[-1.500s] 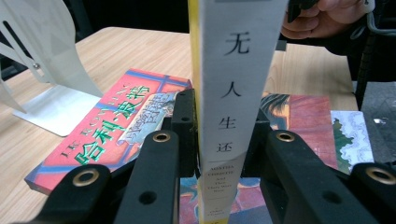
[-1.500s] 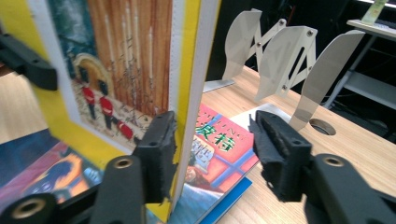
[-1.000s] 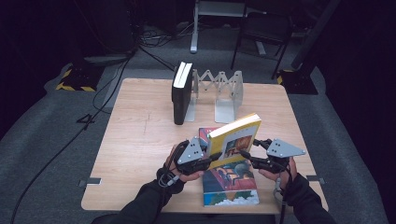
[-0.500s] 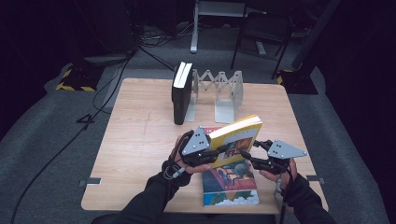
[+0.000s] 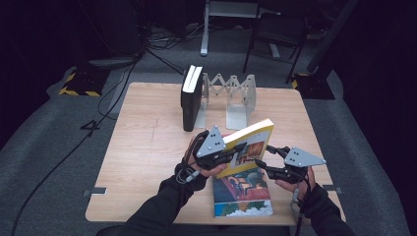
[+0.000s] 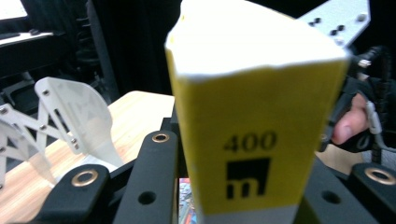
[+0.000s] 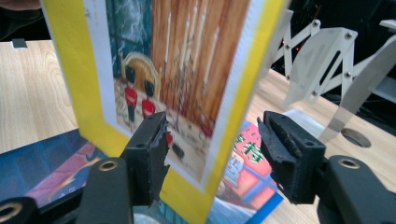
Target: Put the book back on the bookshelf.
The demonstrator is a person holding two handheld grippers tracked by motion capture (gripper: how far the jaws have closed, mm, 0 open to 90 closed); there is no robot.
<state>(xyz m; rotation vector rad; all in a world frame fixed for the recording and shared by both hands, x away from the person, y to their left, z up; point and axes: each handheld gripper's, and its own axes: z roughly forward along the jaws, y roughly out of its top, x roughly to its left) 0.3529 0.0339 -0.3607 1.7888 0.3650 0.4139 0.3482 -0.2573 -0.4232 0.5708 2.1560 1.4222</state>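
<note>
Yellow paperback book stands tilted at lower centre of the high view, raised off the tabletop above a second, flat-lying book. We see the left gripper clamped on its left edge, the jaws having just closed; the right gripper sits just beside its lower right. A black book stands against the white folding bookend at upper centre.

In the left gripper view, we see the yellow spine pinched between the jaws at centre frame.

In the right gripper view, the book's front cover passes between the jaws, which have just been opening; the right-hand pad stands clear of it.
</note>
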